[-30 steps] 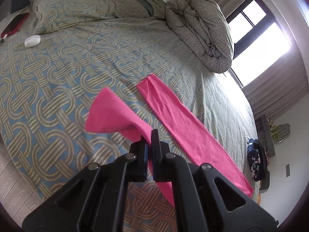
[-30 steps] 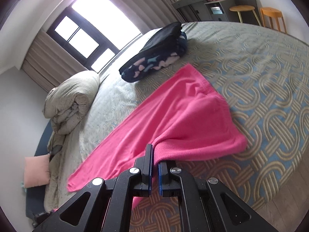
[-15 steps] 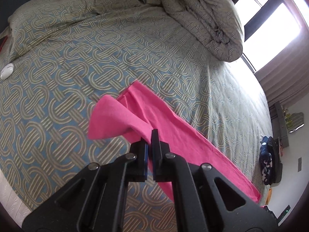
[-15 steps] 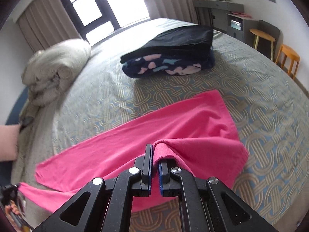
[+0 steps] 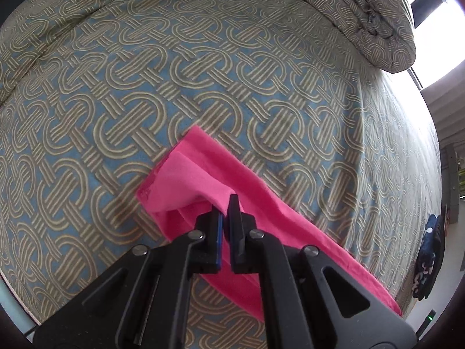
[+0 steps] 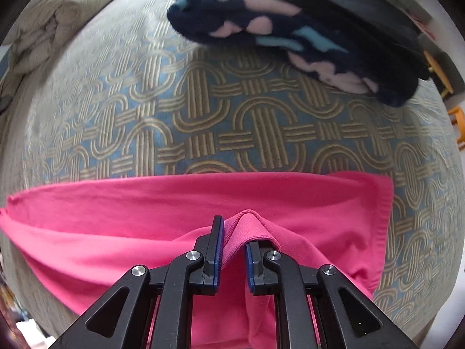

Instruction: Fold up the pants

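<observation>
Pink pants point(image 5: 203, 168) lie on the patterned bed cover point(image 5: 145, 72), one leg folded over onto the other. My left gripper point(image 5: 225, 206) points steeply down and is shut on a pinch of the upper leg near its hem end. In the right wrist view the waist end of the pants point(image 6: 145, 203) lies doubled over. My right gripper point(image 6: 235, 229) points straight down at it. Its jaws are opening, and a ridge of waistband fabric stands loose between them, resting against the left finger point(image 6: 216, 232).
A folded stack of dark and navy patterned clothes point(image 6: 290, 35) lies just beyond the waist end. It also shows far right as a small stack point(image 5: 430, 256). A rolled duvet point(image 5: 363, 14) sits at the bed's far side by the window. Orange stools point(image 6: 456, 122) stand past the bed.
Both grippers carried the lifted pink leg and waist edge across onto the far half and sank toward the bed. The right jaws, shut on fabric before, have parted.
</observation>
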Motion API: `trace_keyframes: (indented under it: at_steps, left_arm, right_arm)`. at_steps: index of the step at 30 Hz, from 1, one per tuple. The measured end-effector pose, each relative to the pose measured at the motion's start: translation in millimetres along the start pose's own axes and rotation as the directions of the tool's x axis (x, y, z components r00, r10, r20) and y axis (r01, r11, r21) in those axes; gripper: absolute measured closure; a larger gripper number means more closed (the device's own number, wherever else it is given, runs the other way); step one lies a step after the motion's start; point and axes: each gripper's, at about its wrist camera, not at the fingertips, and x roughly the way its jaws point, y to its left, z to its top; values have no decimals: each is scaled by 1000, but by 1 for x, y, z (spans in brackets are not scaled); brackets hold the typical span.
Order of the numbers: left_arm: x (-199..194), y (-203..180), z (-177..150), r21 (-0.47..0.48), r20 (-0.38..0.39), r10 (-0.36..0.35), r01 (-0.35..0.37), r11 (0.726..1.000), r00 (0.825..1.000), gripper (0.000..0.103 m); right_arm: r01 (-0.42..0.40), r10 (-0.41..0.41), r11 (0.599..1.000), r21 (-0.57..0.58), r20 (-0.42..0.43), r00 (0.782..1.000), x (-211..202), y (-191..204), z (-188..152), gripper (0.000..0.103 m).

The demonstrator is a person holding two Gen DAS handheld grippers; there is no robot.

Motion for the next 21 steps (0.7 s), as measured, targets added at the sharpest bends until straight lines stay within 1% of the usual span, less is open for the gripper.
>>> trace_keyframes:
  at_steps: [2,3,4,5,7,9,10,11,12,13,14,15,16,18,19,21]
  left_arm:
    - [3,-1,3,7,9,36,-36,999,999,98]
    - [4,-2,5,10,16,54,-54,999,998,98]
    - [5,-1,6,12,24,73,-73,997,997,98]
    - [5,1,8,12,28,79,-80,997,996,98]
    - [5,0,11,9,39,86,-87,996,996,98]
    - [4,0,13,12,49,100,-101,995,994,98]
    - [2,0,13,14,57,102,-103,995,993,98]
    - [0,-1,13,16,65,100,-101,995,993,98]
    - [-2,-2,12,20,73,96,-98,995,993,98]
    - [-5,-2,11,26,83,95,-97,995,992,98]
    - [-8,-4,9,37,93,97,-100,994,991,98]
    - [-12,-5,7,48,102,99,-105,993,990,98]
    - [-16,-8,5,63,114,99,-106,992,989,98]
    - [-25,-11,0,93,137,91,-104,990,986,98]
    - [-31,-12,-3,106,149,85,-102,989,985,98]
    - [-40,-12,-7,121,167,74,-95,988,983,98]
  right_arm:
    - [-25,24,999,-32,-12,1000,-5,-3,0,87]
    - [-33,30,997,-73,-39,999,-7,-2,-2,83]
    - [-32,25,993,-118,-62,998,-8,-2,-4,81]
    - [-10,1,986,-165,-52,999,-13,-2,-7,79]
    - [57,-59,971,-234,-4,998,-23,-1,-12,79]
    - [159,-146,945,-286,66,987,-35,-2,-16,78]
    - [250,-224,922,-297,118,967,-42,-3,-17,75]
    - [348,-304,889,-297,183,935,-48,-2,-19,62]
    - [433,-365,853,-290,262,894,-57,-3,-21,46]
    - [471,-381,837,-278,321,867,-64,-3,-24,41]
    - [476,-373,840,-260,360,855,-73,-5,-28,36]
    - [445,-341,862,-242,373,863,-80,-9,-32,36]
    - [393,-294,890,-232,369,882,-86,-13,-38,35]
    - [338,-242,910,-239,354,903,-90,-18,-49,35]
    - [341,-242,906,-250,354,904,-89,-17,-50,35]
    - [358,-253,895,-264,361,898,-88,-24,-64,35]
